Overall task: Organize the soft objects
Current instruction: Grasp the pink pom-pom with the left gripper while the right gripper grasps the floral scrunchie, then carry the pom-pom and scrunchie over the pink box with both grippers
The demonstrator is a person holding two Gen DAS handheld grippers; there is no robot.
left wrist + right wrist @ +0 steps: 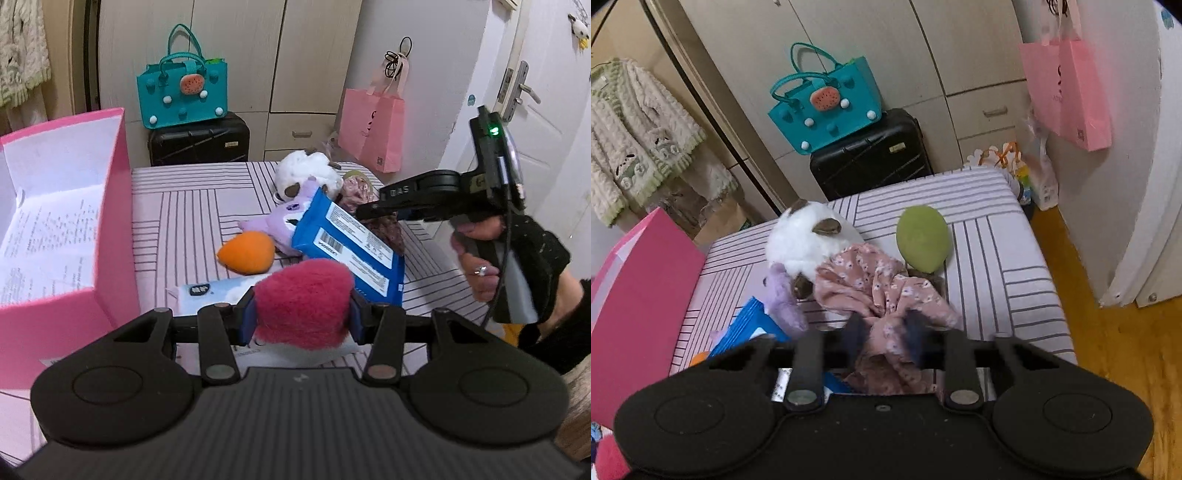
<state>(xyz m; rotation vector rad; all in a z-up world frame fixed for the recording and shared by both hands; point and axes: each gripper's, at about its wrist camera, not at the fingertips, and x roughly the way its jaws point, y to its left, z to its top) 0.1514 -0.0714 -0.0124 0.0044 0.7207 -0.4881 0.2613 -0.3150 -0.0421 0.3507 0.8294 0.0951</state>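
My left gripper (301,314) is shut on a fuzzy red plush (304,304), held just above the striped bed (177,206). The right gripper (886,336) is shut on a pink floral cloth (871,280) that lies bunched on the bed; in the left wrist view the right gripper (364,212) reaches in from the right, held by a hand (480,266). A white plush (805,240), a purple plush (277,225), an orange plush (247,253), a green egg-shaped plush (921,238) and a blue packet (351,247) lie around it.
An open pink box (110,221) with white papers inside stands at the bed's left. Beyond the bed are a black suitcase (199,138) with a teal bag (183,92) on top, a hanging pink bag (371,125), wardrobe doors and a white door (535,110).
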